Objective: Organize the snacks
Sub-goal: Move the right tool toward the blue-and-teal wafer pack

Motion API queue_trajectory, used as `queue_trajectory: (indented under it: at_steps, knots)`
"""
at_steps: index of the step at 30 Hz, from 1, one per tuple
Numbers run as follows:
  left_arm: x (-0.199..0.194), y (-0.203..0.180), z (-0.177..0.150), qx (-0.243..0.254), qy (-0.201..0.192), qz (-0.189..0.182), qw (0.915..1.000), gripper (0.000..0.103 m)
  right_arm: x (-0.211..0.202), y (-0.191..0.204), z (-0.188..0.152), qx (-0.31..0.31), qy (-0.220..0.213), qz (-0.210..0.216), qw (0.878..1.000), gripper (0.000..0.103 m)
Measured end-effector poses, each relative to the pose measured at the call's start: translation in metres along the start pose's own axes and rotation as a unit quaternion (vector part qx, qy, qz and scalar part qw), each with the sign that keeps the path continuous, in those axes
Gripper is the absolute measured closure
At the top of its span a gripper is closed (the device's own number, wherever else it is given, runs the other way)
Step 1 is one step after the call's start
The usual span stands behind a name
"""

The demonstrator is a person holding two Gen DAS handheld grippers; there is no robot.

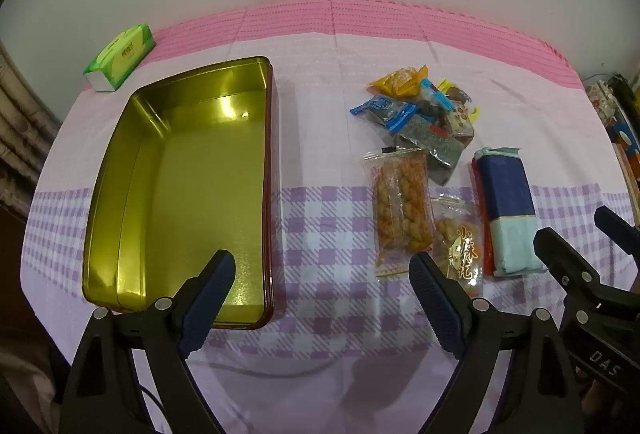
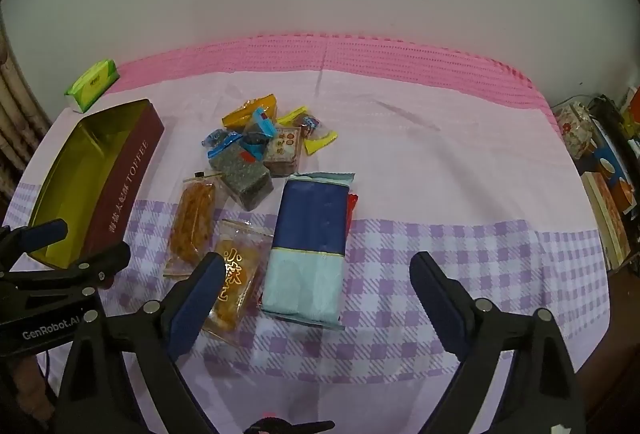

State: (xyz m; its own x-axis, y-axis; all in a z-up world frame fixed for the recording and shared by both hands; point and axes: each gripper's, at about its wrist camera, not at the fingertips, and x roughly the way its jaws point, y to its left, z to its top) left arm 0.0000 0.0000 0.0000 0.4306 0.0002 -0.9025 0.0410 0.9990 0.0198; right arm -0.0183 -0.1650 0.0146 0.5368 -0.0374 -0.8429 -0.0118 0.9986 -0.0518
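Observation:
An empty gold-lined toffee tin point(image 1: 192, 194) with maroon sides lies on the left of the table; it also shows in the right wrist view point(image 2: 120, 186). To its right lies a pile of small wrapped snacks point(image 1: 424, 114) point(image 2: 260, 142), two clear bags of orange fried snacks point(image 1: 402, 206) point(image 2: 192, 222), and a long blue and pale-green packet point(image 1: 508, 202) point(image 2: 308, 242). My left gripper point(image 1: 322, 274) is open and empty, above the cloth between tin and snacks. My right gripper point(image 2: 318, 274) is open and empty, just above the near end of the blue packet.
A green tissue pack point(image 1: 120, 56) point(image 2: 92, 84) sits at the far left corner. The table has a pink and purple checked cloth point(image 1: 320, 226). Boxes and clutter point(image 2: 600, 162) stand past the right edge. A white wall is behind.

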Motion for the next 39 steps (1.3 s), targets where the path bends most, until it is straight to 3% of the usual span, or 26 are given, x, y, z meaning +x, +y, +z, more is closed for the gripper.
queue_trajectory:
  at_steps: [14,39]
  knots:
    - [0.0005,0.0000,0.0002,0.000,0.000,0.002,1.0000,0.014,0.0038,0.0040,0.0047,-0.006,0.013,0.001,1.000,0.025]
    - [0.0009,-0.0003,-0.0002,-0.001,0.000,0.003,1.0000,0.014,0.0059,0.0055,0.0068,-0.006,0.017,0.002,1.000,0.027]
